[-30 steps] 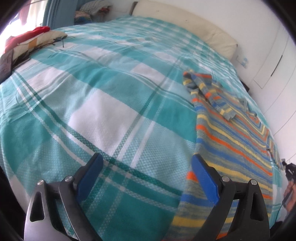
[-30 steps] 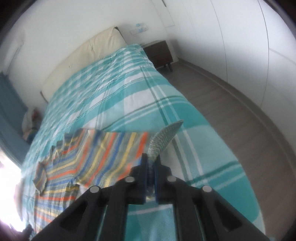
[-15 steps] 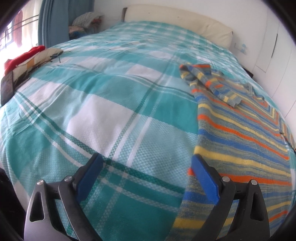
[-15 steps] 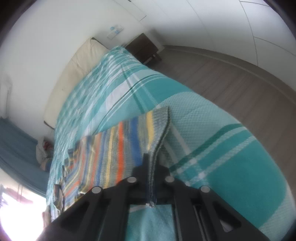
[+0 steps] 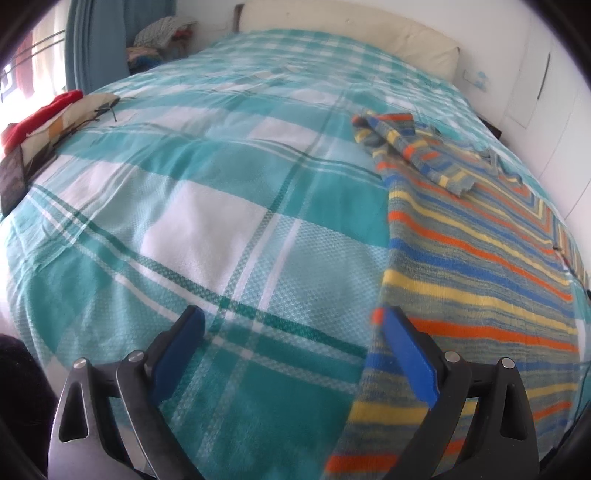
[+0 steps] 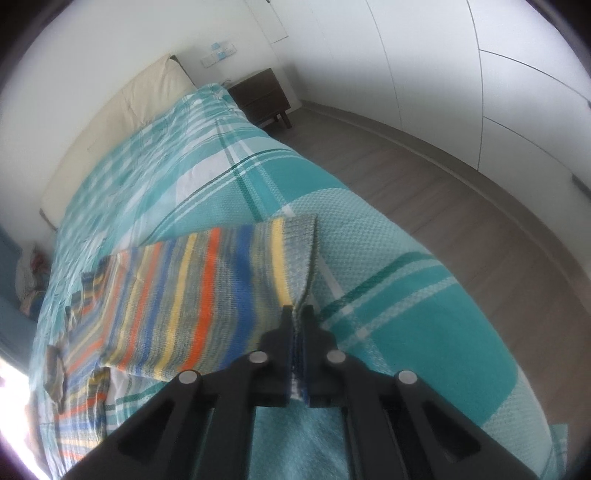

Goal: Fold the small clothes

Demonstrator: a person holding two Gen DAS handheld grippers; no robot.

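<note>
A striped knit sweater [image 5: 472, 254] in orange, blue, yellow and grey lies on the teal plaid bedspread [image 5: 221, 206], right of centre in the left wrist view. One sleeve [image 5: 406, 144] is folded across its top. My left gripper [image 5: 291, 321] is open and empty, low over the bed at the sweater's left edge, its right finger over the hem. My right gripper [image 6: 298, 310] is shut on the sweater's hem corner [image 6: 295, 251] and holds it lifted above the bed, the fabric draping back to the left.
A cream headboard [image 5: 351, 22] stands at the far end. Folded red and beige clothes [image 5: 48, 118] lie at the bed's left edge. A dark nightstand [image 6: 262, 96] and wooden floor [image 6: 461, 221] lie right of the bed, with white wardrobe doors [image 6: 498, 74] beyond.
My right gripper has lifted the sweater's hem corner and carried it across, so more striped fabric hangs from it. My left gripper stays open and has shifted slightly toward the sweater.
</note>
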